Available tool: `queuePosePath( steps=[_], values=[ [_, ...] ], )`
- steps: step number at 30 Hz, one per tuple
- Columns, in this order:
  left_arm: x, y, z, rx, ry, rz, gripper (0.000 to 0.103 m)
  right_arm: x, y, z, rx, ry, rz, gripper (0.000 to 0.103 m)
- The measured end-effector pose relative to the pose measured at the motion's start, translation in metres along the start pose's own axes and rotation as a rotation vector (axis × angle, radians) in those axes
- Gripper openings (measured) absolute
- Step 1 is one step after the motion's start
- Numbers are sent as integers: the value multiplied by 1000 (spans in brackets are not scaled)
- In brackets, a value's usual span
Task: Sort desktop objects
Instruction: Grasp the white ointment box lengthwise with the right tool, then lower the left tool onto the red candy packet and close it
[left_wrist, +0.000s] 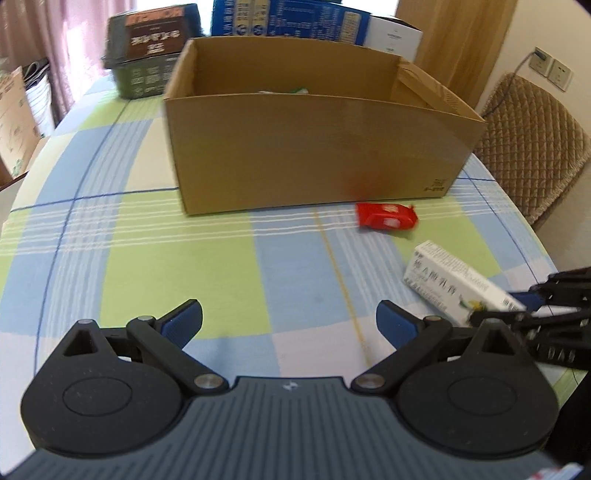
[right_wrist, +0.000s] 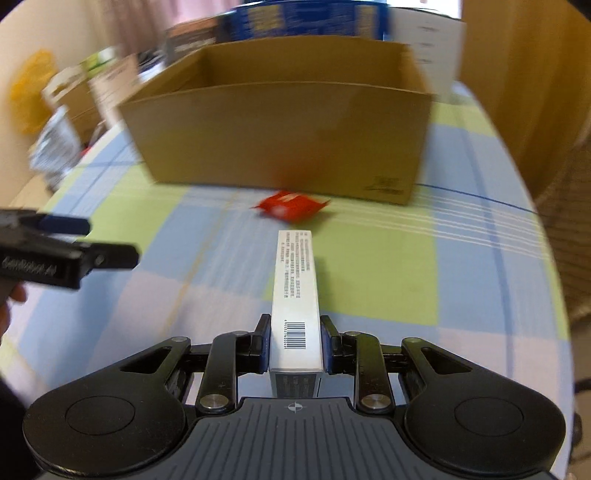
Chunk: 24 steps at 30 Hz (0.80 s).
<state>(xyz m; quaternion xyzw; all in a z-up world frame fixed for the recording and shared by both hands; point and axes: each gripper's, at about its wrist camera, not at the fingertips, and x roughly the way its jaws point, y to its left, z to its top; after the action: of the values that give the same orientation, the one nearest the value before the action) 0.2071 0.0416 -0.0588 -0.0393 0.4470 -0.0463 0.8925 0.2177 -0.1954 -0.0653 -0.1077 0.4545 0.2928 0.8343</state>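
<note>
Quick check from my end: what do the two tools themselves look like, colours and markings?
Both tools, left and right, are black linkage with silver pivot pins, round side housings and a ribbed grey centre plate with a small cross emblem. Pads are blue. The left one carries pale lettering along its side.

We saw a checked tablecloth (left_wrist: 184, 258) on the table, pink curtains (left_wrist: 74, 22) back left, a quilted chair (left_wrist: 532, 147) right, wall sockets (left_wrist: 550, 68), wooden door (left_wrist: 458, 33), daylight.
</note>
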Motion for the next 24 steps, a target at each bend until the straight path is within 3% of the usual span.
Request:
queuePosePath(
  steps=[5,10,15,20,24],
  values=[
    [11,-16,8,32,-2,-25,98,9,-23,12,75,-30,-38,23],
    [23,-24,13,49,1,-29,98,28,-31,29,71,-59,-37,23],
    [31,-22,15,56,4,-24,98,47,-24,35,19,-59,23,23],
    [36,-16,13,65,4,-19,98,50,-5,26,-60,-33,164,23],
    [41,-14,13,80,-2,-21,98,47,-10,23,-40,-42,110,23]
  ],
)
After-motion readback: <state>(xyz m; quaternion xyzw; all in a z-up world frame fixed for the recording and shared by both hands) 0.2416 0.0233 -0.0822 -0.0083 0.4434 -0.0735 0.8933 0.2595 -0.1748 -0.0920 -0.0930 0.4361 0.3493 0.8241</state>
